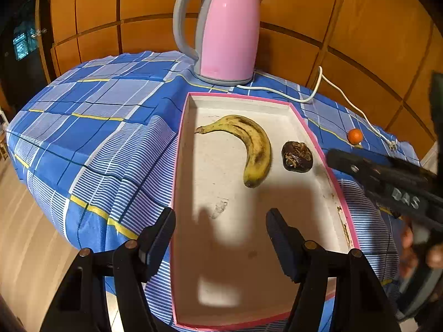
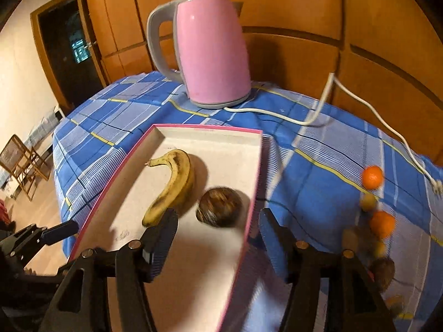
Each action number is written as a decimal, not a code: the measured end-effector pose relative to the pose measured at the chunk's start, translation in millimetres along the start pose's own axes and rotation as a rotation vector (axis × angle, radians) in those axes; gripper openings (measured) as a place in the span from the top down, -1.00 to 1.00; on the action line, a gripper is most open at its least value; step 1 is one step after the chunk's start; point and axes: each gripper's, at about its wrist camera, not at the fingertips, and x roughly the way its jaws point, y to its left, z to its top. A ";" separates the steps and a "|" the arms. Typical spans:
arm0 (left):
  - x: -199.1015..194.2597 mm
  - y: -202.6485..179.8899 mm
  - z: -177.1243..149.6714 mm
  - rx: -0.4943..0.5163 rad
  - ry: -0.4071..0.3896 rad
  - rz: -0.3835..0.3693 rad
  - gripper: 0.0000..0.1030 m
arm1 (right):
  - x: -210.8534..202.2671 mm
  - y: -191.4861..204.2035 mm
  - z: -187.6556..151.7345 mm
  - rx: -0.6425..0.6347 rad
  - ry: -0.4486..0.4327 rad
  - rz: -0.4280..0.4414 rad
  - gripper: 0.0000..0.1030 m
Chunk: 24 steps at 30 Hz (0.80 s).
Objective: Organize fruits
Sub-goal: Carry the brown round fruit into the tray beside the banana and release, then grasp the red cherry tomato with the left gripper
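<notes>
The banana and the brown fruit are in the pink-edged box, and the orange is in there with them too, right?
Not quite. The banana and brown fruit do lie in the pink-edged box, but the orange sits outside it on the blue checked cloth, as the left wrist view shows.

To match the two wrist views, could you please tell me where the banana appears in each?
Left wrist: the banana lies mid-frame in the tray, left of the dark fruit.
Right wrist: the banana lies left of centre, again left of the dark fruit.
Shared landmark: the pink kettle behind the tray.
</notes>
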 end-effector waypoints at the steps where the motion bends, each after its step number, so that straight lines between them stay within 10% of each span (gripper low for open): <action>1: -1.3 -1.2 -0.2 0.003 -0.004 -0.002 -0.33 | -5.0 -2.2 -3.8 0.009 -0.004 -0.007 -0.20; 24: -12.8 -27.2 -4.8 0.081 -0.017 -0.053 -0.33 | -77.5 -82.0 -86.6 0.212 -0.012 -0.238 -0.20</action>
